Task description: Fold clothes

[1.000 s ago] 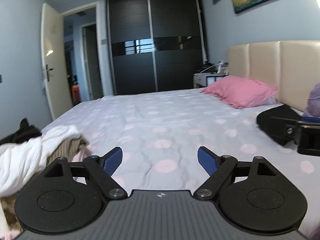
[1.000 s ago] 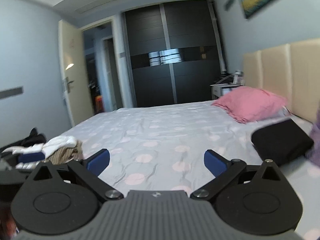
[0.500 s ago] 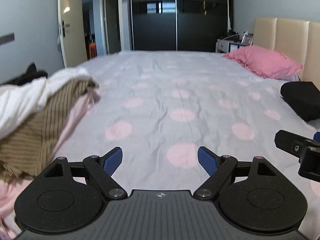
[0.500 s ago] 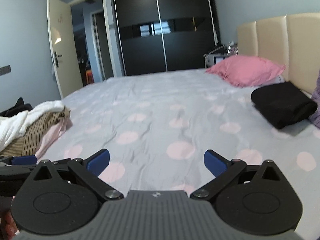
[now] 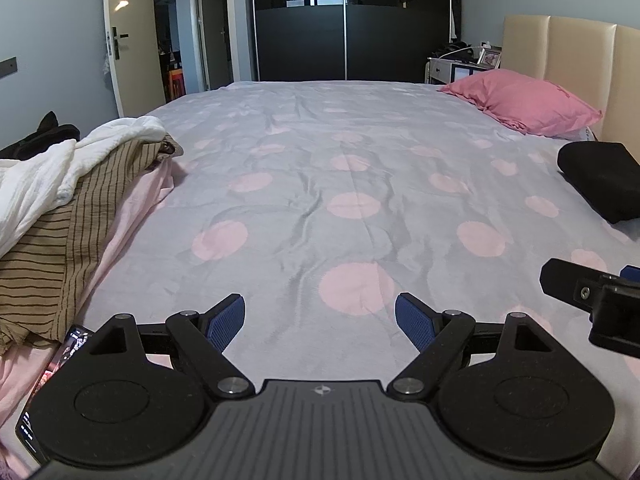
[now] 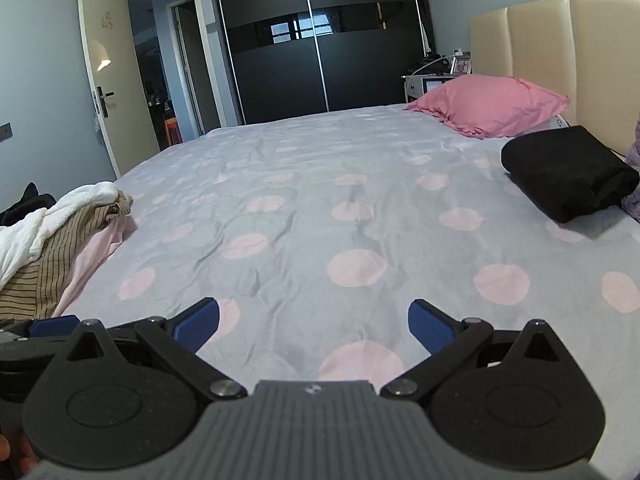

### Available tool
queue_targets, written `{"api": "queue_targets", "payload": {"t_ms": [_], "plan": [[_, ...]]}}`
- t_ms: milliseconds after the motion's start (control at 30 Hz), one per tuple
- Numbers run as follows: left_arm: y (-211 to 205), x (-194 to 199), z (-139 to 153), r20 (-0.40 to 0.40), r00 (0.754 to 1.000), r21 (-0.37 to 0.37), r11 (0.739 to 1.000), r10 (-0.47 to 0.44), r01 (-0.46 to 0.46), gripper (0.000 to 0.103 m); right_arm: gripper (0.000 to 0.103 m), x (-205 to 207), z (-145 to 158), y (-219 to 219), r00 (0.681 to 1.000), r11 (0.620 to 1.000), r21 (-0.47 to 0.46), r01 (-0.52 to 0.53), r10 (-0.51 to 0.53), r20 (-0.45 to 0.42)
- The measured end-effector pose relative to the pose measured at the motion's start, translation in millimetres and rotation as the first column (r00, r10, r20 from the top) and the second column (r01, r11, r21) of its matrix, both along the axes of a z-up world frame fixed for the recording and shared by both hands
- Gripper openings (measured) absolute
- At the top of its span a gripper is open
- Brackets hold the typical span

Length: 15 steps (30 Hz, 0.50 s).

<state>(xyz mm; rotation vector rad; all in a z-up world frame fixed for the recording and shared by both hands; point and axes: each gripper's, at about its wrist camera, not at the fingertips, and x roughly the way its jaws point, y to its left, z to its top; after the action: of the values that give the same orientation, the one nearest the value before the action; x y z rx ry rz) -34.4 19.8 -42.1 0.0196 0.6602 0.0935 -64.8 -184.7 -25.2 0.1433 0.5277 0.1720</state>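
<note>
A heap of unfolded clothes lies at the bed's left edge: a white garment [image 5: 36, 176] on top, a brown striped one [image 5: 52, 248] under it and a pale pink one [image 5: 132, 200] at the bottom. The right wrist view shows the same heap [image 6: 44, 248] at its left. A folded black garment [image 5: 604, 180] [image 6: 568, 176] rests at the right, near the headboard. My left gripper [image 5: 320, 320] is open and holds nothing, low over the bedspread. My right gripper [image 6: 314, 324] is open too, empty, just right of the left one.
The grey bedspread with pink dots [image 5: 352, 168] stretches ahead. A pink pillow [image 5: 528, 104] lies against the beige headboard [image 5: 560, 52]. A phone [image 5: 52, 372] lies by the heap. A dark wardrobe [image 5: 344, 20] and an open door [image 5: 132, 52] stand behind.
Both grippers have tipped down and come closer to the bed, so the clothes heap and bedspread now fill more of each view. Both stayed open.
</note>
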Motion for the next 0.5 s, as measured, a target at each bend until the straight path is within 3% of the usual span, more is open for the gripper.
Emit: {"api": "queue_targets", "payload": {"t_ms": [500], "plan": [[2.1, -3.0, 6.5, 0.012, 1.000, -0.022, 1.000, -0.010, 0.010, 0.083, 0.102, -8.4, 3.3, 8.9, 0.998, 0.998, -0.052, -0.040, 0.042, 0.042]]}}
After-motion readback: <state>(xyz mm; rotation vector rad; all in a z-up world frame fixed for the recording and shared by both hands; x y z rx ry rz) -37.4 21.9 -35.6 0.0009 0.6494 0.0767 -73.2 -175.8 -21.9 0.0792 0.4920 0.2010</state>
